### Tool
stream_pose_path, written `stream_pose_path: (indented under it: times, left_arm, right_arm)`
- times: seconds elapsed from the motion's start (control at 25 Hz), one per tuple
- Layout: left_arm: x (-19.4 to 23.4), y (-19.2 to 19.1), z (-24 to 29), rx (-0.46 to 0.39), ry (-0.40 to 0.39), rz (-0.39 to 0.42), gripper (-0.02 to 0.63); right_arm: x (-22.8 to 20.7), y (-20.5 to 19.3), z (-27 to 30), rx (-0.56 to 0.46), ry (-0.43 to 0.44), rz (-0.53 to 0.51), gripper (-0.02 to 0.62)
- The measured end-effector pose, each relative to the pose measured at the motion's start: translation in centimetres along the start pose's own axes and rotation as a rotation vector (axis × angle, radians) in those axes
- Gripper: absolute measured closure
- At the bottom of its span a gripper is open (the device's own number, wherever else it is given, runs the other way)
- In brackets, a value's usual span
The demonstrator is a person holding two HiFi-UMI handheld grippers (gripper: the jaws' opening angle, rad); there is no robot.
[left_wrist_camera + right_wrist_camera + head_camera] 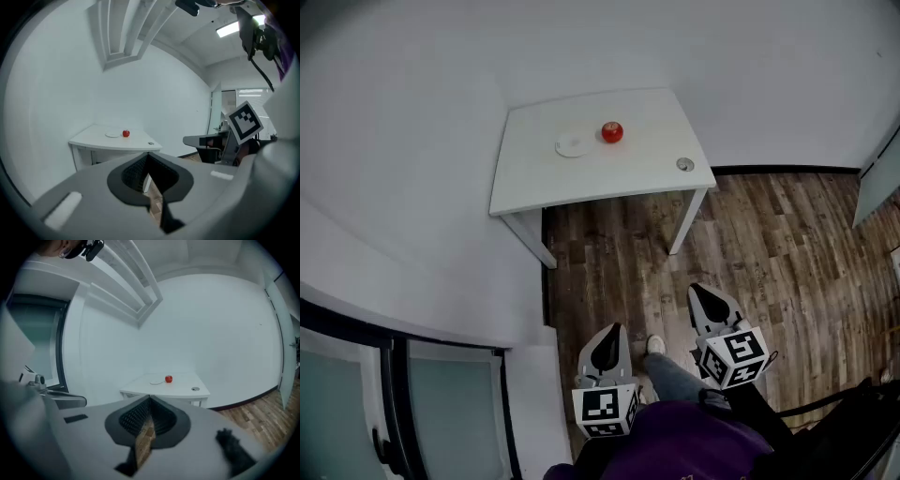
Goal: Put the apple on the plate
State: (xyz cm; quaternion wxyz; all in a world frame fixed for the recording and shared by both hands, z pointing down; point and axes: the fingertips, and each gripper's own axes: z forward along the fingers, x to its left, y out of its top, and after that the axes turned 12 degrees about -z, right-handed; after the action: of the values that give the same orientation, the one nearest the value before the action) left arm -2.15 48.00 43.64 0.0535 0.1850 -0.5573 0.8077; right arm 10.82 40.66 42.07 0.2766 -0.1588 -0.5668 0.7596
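Clenched empty, the left hand-held gripper [612, 329] and right hand-held gripper [702, 292] hang far from the surface [581, 180], its apple [612, 131] beside the plate [571, 145], untouched.

Dim, even light — fisheye-warped edges.

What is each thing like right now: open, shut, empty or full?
Apple: on the table, beside the plate, not on it.
Plate: empty.
Left gripper: shut, holding nothing.
Right gripper: shut, holding nothing.
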Motion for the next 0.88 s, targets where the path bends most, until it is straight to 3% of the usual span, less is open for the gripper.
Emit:
stream_pose_path:
  times: [0.44, 0.88]
  left_arm:
    - [-0.6, 4.3, 8.6, -0.028, 0.032, 0.008, 0.601]
    - [-0.2, 4.7, 12.6, -0.018, 0.088, 0.001, 0.601]
  right_arm:
    - [-7.1, 2.0, 6.1, -0.007, 0.035, 0.001, 0.584]
    - [-10.4, 1.9, 9.6, -0.004, 0.073, 0.012, 0.584]
